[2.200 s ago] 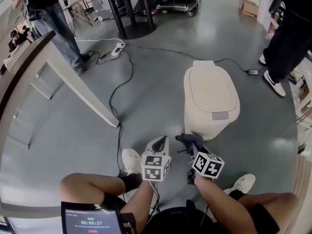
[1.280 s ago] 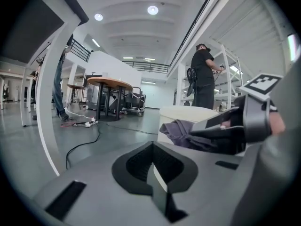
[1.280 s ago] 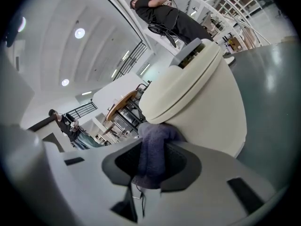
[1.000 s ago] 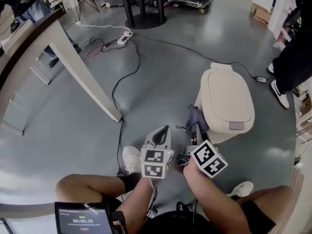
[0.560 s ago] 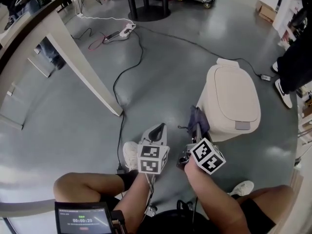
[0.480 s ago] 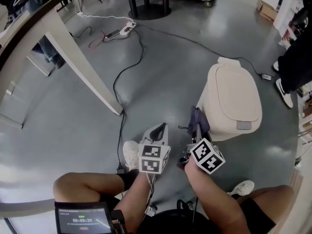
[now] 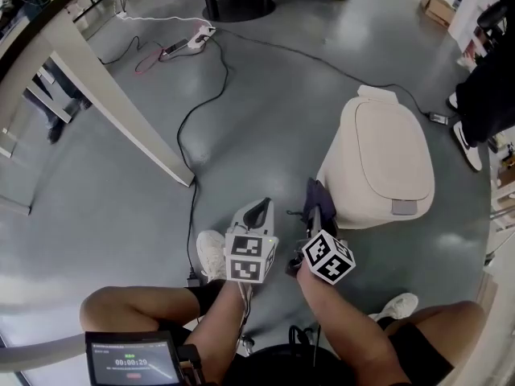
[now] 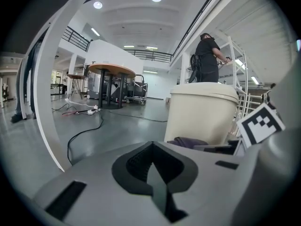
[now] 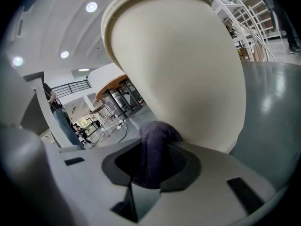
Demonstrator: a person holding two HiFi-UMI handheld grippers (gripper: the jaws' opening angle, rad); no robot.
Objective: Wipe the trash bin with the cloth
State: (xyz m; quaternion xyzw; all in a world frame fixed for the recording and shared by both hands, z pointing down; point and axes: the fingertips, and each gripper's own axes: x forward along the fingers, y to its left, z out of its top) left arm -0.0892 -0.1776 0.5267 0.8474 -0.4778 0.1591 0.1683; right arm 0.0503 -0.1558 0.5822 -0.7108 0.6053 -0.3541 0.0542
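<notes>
Small screen (image 7: 133,364), bottom-left corner of the head view: top line of small print, too blurred to read. Below it, a timer-style row of white digits reads 00:00:2_, last digit uncertain.

Left marker cube (image 7: 249,257) and right marker cube (image 7: 328,257): black-and-white square code patterns only, no letters or numerals. The right cube's pattern also shows at the edge of the left gripper view.

Nothing else legible.

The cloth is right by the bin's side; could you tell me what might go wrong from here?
The cloth is pinched as a narrow bunch in the jaws of the right gripper, so rubbing could drag it out. The trash bin stands free and may slide when pushed. The black cable by the shoe could snag a foot.
</notes>
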